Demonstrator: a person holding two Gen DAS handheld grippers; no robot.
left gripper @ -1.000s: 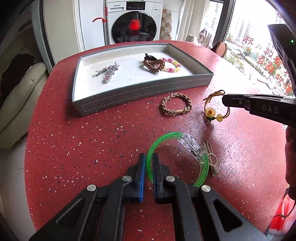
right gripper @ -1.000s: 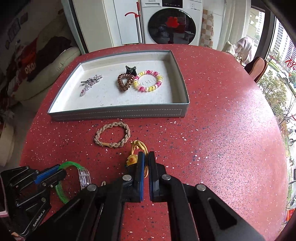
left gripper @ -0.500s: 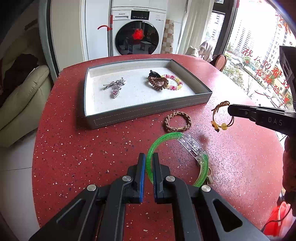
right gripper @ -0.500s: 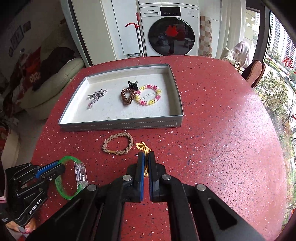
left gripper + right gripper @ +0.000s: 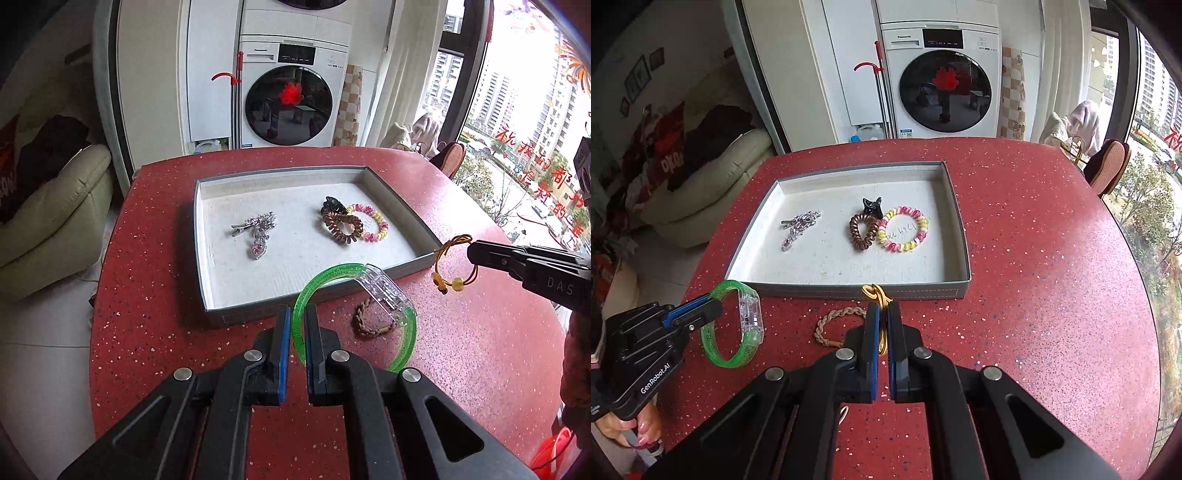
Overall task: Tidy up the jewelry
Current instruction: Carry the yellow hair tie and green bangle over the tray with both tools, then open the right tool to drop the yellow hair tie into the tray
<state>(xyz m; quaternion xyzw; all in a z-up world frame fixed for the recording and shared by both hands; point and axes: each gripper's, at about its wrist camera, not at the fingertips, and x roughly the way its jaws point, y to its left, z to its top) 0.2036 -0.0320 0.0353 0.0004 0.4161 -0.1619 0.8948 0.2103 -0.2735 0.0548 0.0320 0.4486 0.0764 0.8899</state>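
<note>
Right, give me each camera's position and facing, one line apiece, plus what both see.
Left wrist: on the left tongs, facing down at the tray; clamps the green bangle; right tongs alongside.
Right wrist: on the right tongs, same facing; clamps the yellow cord bracelet; left tongs, fingers visible.
Shared: tray, braided bracelet, washing machine.

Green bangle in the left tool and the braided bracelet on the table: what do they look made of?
Green bangle: looks like translucent glittery plastic or resin with a glossy finish; light passes through it, and its clear block section looks like hard acrylic.
Braided bracelet: tan plaited cord, matte, possibly leather or woven fibre; the twisted strands show, but the exact material is not clear.
</note>
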